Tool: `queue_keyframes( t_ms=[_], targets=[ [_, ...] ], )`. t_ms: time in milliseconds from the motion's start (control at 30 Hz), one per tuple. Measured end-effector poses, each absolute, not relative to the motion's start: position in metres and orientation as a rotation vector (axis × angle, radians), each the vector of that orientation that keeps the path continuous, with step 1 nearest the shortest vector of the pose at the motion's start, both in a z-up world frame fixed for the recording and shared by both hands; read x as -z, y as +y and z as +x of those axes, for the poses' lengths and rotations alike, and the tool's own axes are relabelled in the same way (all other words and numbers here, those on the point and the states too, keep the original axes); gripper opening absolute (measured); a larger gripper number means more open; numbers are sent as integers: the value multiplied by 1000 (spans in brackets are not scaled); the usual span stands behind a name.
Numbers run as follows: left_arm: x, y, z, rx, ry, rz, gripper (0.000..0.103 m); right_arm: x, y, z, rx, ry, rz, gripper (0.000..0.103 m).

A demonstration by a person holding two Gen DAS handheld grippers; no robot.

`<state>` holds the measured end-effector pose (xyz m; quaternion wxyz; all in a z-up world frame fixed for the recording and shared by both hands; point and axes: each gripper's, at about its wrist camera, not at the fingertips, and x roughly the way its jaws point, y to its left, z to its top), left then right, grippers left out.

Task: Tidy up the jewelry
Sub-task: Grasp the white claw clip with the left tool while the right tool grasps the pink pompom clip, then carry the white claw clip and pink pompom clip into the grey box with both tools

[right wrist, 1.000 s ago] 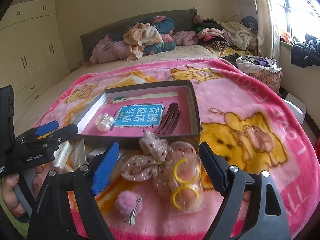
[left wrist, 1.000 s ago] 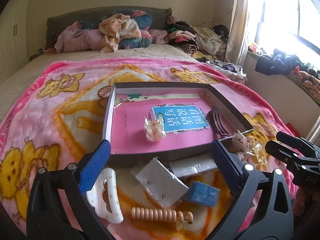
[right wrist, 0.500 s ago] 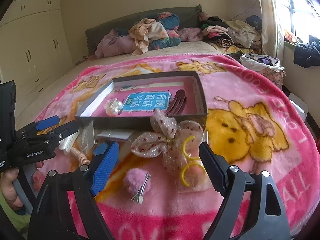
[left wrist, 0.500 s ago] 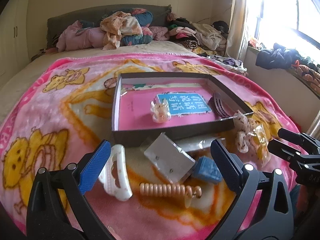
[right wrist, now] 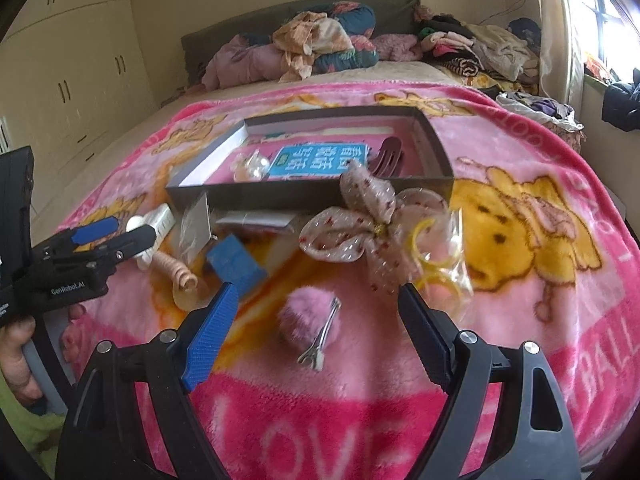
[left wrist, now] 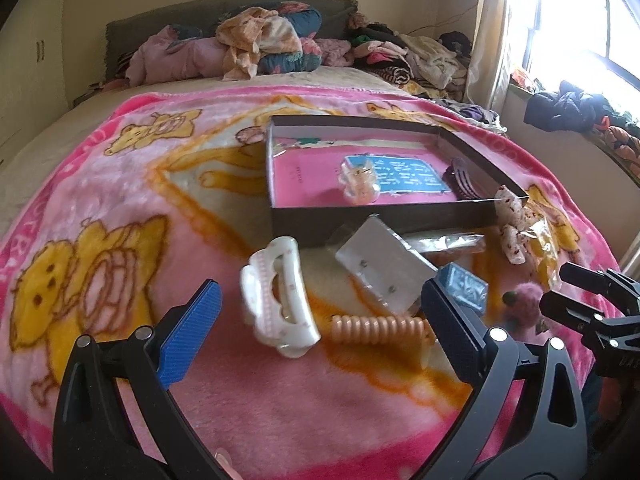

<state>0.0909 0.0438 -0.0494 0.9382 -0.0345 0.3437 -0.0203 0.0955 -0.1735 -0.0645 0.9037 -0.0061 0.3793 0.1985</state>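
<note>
A dark open box (left wrist: 360,222) (right wrist: 288,197) lies on the pink blanket and holds a small clear clip (left wrist: 359,185) and a dark comb (left wrist: 464,178). In front of it lie a white claw clip (left wrist: 276,306), a peach spiral hair tie (left wrist: 378,325), a blue block (left wrist: 462,286), a silver card (left wrist: 380,268), a fabric bow (right wrist: 360,224), yellow rings in a clear bag (right wrist: 436,264) and a pink pom-pom clip (right wrist: 310,318). My left gripper (left wrist: 320,326) is open and empty over the claw clip. My right gripper (right wrist: 314,326) is open and empty around the pom-pom clip.
The blanket (right wrist: 520,240) covers the bed's near half. Piled clothes (left wrist: 272,44) lie at the headboard. A window sill with clothes (left wrist: 580,108) is on the right, cupboards (right wrist: 80,60) on the left.
Both grippers have pulled back from the box toward the bed's near edge. More loose items now show in front of them. Both stay open and empty.
</note>
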Motion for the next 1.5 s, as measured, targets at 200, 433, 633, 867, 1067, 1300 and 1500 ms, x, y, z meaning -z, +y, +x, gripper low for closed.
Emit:
queue_keyframes(
  t_ms=[200, 433, 633, 867, 1067, 1300, 1500],
  targets=[
    [55, 57, 90, 17, 715, -90, 91, 77, -164, 99, -413, 837, -21, 79],
    [64, 74, 100, 1, 739, -134, 91, 88, -157, 107, -407, 888, -17, 68],
    [71, 82, 114, 16, 764, -184, 87, 96, -157, 112, -394, 908, -7, 60],
    [79, 77, 121, 22, 788, -180, 62, 100, -161, 114, -376, 907, 5, 41],
    [81, 79, 122, 30, 792, -182, 29, 96, -169, 112, -401, 890, 47, 31],
    [67, 75, 112, 70, 781, -183, 28, 85, -170, 102, -446, 854, 61, 30],
    [51, 62, 106, 105, 751, -162, 28, 76, -174, 96, -458, 836, 71, 30]
  ],
)
